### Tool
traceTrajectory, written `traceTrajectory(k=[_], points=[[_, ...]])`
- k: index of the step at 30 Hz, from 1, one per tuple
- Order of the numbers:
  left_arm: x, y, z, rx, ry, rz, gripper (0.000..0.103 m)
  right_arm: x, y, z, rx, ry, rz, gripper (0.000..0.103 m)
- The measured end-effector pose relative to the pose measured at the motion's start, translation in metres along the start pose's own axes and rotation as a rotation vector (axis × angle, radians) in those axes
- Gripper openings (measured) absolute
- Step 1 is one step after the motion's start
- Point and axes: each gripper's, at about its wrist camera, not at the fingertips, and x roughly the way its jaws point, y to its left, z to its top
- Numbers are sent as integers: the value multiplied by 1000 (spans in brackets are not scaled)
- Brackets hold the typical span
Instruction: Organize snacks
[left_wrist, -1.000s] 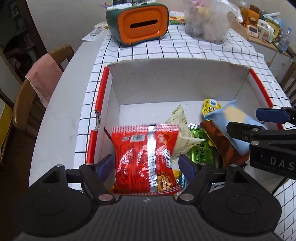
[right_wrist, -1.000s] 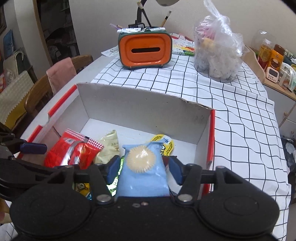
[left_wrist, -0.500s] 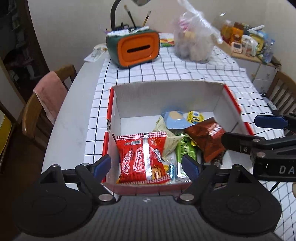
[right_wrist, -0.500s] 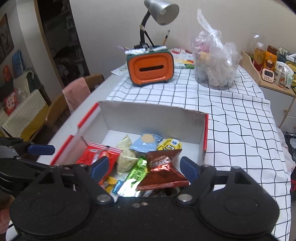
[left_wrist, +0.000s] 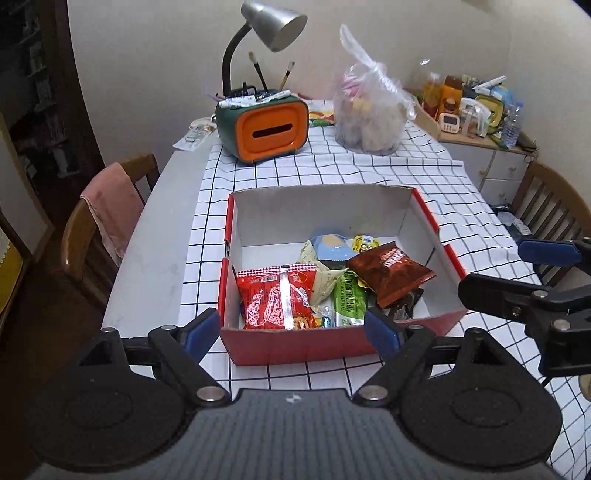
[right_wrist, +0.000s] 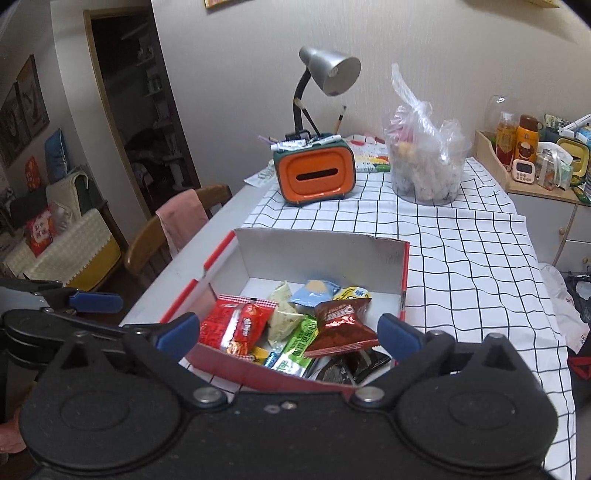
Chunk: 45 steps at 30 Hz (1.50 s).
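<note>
Two tongs are in your hands, and both are wide apart with nothing in them. Your left tongs (left_wrist: 291, 328) have just been opening a bit more, and your right tongs (right_wrist: 288, 328) have just been opening a lot; no snack sits between either pair.

Just past both tongs, and lower down, is the red cardboard box (left_wrist: 295, 347) with the snacks inside. The red snack bag (left_wrist: 277, 299) lies at the near left of the box, straight ahead of your left tongs, with its long side running away from you. The brown Oreo bag (right_wrist: 341, 326) lies on the right side, closest to your right tongs, tipped up on the pile. Between them are a green bar (right_wrist: 295, 349), a pale pointed packet (left_wrist: 325, 280), a light blue packet (left_wrist: 330, 245) and a yellow packet (left_wrist: 365, 243) near the back. A dark packet (right_wrist: 354, 363) peeks out under the Oreo bag.

No loose snack shows on the checked cloth (left_wrist: 369, 170) of the desk, so I think the packing is nearly done. The near wall of the box is what you must lift over if you reach in again.

Farther back stand an orange tissue box (left_wrist: 269, 129), a clear plastic bag (left_wrist: 369, 118) and a grey lamp (left_wrist: 273, 26). A chair with a pink towel (left_wrist: 110, 210) is off to the left.
</note>
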Motion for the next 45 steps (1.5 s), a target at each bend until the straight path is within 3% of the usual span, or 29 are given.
traceTrajectory(k=[5, 9, 21, 45], points=[[-16, -1, -11, -13, -22, -31, 100, -17, 8, -9, -7, -30, 19, 103], [-26, -1, -19, -24, -28, -46, 102, -30, 12, -14, -1, -47, 31, 103], [-43, 2, -28, -74, -25, -30, 102, -52, 17, -27, 23, -61, 27, 103], [-51, 4, -32, -100, -27, -24, 102, -56, 16, -33, 53, -67, 29, 103]])
